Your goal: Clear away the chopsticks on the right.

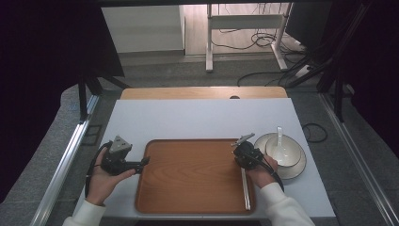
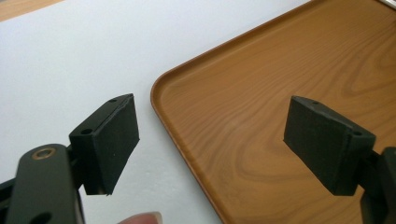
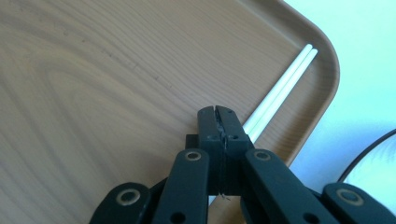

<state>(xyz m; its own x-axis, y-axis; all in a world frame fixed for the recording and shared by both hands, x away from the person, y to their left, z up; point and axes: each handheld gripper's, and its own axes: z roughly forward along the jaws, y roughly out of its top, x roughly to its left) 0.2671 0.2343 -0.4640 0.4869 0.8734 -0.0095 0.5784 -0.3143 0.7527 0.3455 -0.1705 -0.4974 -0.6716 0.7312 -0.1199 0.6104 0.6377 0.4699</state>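
Your chopsticks (image 1: 245,187) already lie along the wooden tray's (image 1: 188,207) right edge. Your right gripper (image 3: 219,122) is squeezed closed above them, holding nothing. Your left gripper (image 2: 212,140) gapes wide at the tray's left corner. The bowl (image 1: 283,151) and spoon (image 1: 279,136) wait right of the tray.

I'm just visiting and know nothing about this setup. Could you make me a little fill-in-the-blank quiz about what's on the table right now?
1. The white chopsticks lie inside the wooden tray along its ____ edge, seen from the person's seat.
2. The spoon rests in a white ____, which stands on a plate.
3. The jaws of the left tool stand wide ____.
4. The jaws of the right tool are pressed ____.

Missing words: right; bowl; open; shut
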